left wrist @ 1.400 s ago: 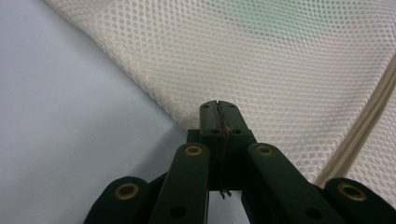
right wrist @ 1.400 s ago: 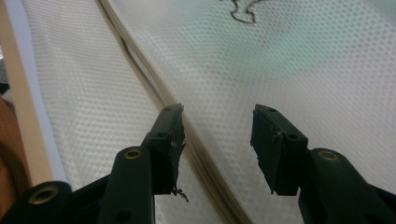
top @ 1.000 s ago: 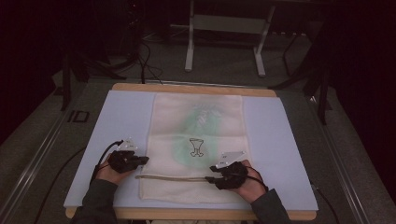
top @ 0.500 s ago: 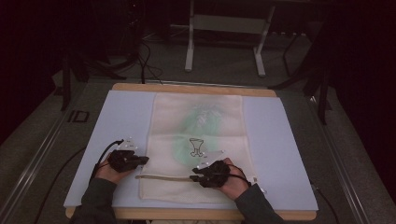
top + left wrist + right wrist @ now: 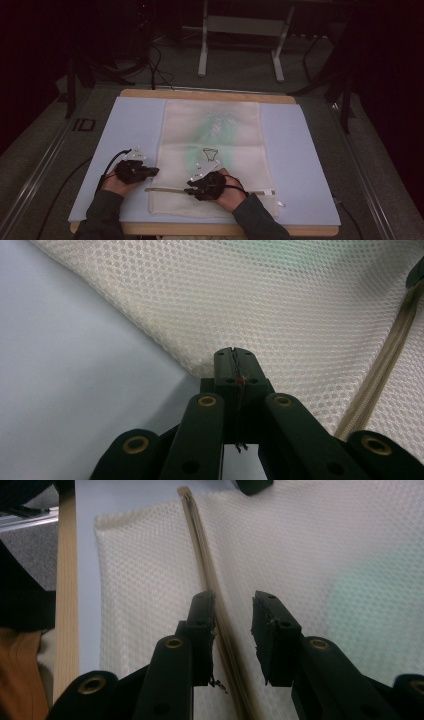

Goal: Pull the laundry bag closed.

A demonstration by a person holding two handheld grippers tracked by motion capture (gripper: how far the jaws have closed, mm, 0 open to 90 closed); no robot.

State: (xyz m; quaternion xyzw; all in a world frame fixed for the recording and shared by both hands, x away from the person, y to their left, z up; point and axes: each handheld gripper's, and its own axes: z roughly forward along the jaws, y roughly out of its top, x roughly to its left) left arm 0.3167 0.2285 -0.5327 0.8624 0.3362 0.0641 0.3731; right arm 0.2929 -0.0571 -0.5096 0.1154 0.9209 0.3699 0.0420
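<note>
A cream mesh bag (image 5: 215,135) lies flat on a pale blue mat (image 5: 130,130), with a beige zipper (image 5: 165,190) running across its near end. My left gripper (image 5: 154,171) rests at the bag's left edge, jaws shut (image 5: 234,356) on the mesh border (image 5: 280,305). My right gripper (image 5: 190,187) sits over the zipper near the bag's middle. Its jaws (image 5: 234,607) have just been closing and stand partly apart. The zipper (image 5: 197,540) runs between them beside the left pad, and nothing is pinched.
Something green (image 5: 215,125) and a small dark outline (image 5: 210,154) show through the mesh. The mat lies on a wooden table (image 5: 210,94) whose near edge (image 5: 65,580) is close to my right hand. A metal stand (image 5: 240,25) and cables are on the floor beyond.
My right hand has slid left along the zipper, from near the bag's right side to its middle. The left hand has stayed put.
</note>
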